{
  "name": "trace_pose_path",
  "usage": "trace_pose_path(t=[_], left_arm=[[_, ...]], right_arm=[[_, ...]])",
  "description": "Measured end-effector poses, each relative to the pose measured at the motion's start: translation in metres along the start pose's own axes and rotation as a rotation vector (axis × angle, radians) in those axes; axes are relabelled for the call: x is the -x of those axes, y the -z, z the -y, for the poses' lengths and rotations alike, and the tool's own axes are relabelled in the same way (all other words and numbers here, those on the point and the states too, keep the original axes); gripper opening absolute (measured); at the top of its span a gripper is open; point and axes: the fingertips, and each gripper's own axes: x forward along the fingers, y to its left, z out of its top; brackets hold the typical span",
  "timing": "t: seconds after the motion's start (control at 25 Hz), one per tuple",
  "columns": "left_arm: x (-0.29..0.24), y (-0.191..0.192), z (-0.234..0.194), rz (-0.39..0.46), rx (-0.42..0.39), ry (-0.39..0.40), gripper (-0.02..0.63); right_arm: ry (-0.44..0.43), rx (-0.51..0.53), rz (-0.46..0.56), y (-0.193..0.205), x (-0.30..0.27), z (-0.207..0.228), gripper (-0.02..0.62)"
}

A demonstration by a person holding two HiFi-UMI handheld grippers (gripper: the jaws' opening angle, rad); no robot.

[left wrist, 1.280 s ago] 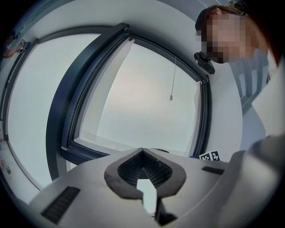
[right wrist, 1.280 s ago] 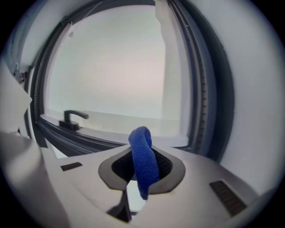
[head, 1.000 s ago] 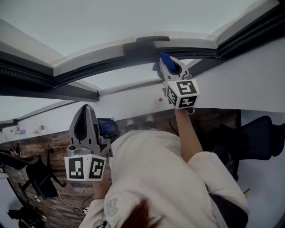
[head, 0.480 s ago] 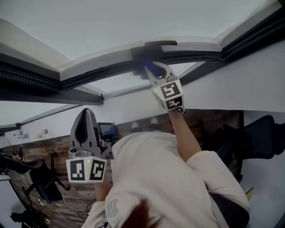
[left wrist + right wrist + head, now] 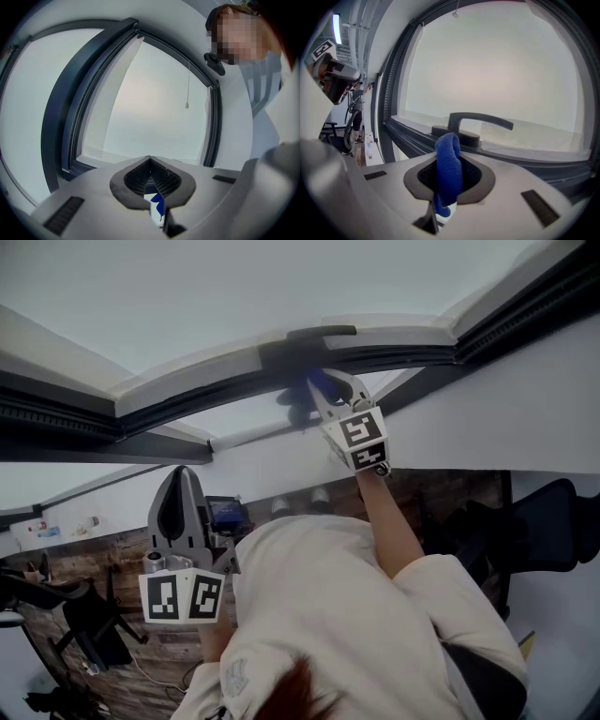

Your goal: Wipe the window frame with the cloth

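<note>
Our right gripper (image 5: 325, 392) clamps the folded blue cloth (image 5: 449, 171), raised right at the black window handle (image 5: 479, 123) on the dark window frame (image 5: 187, 397); we cannot tell whether they touch. Our left gripper (image 5: 178, 495) hangs lower, well apart from the frame, jaws pressed together.

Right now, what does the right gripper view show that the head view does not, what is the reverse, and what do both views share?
Only the right gripper view shows how the blue cloth sits: folded into a loop and clamped between the jaws of the right hand-held gripper. It also shows a lit strip light. Only the head view shows the left hand-held gripper held low, the person's pale top and the wooden floor. Both show the cloth, the dark window frame and its handle, close to the cloth.
</note>
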Motion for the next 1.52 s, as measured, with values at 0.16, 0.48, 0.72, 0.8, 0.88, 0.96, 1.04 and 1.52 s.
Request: trace_pose_path(t=[0.16,0.48,0.72,0.8,0.88,0.96,1.04,1.52], left_arm=[[-0.005,0.003,0.014,-0.007,0.001,0.006,0.006],[-0.01,0.004,0.027,0.01,-0.003,-0.006,0.005],[-0.009,0.008,0.034,0.006,0.0,-0.022,0.005],[-0.009,0.009,0.035,0.007,0.0,-0.025,0.006],[-0.009,0.01,0.037,0.006,0.0,-0.028,0.005],[-0.009,0.011,0.039,0.004,0.001,-0.032,0.006],[-0.01,0.012,0.042,0.004,0.0,-0.033,0.005],[-0.023,0.016,0.068,0.005,0.0,-0.01,0.005]], right_arm=[[0.014,-0.013,-0.011,0.007,0.01,0.019,0.054],[0.022,-0.02,-0.013,0.009,0.017,0.043,0.054],[0.018,-0.035,-0.013,0.013,0.022,0.053,0.054],[0.027,-0.036,-0.015,0.015,0.025,0.059,0.054],[0.042,-0.036,-0.017,0.017,0.028,0.067,0.054],[0.061,-0.037,-0.021,0.02,0.033,0.076,0.054],[0.08,-0.041,-0.023,0.023,0.038,0.085,0.054],[0.172,-0.075,-0.033,0.039,0.064,0.141,0.054]])
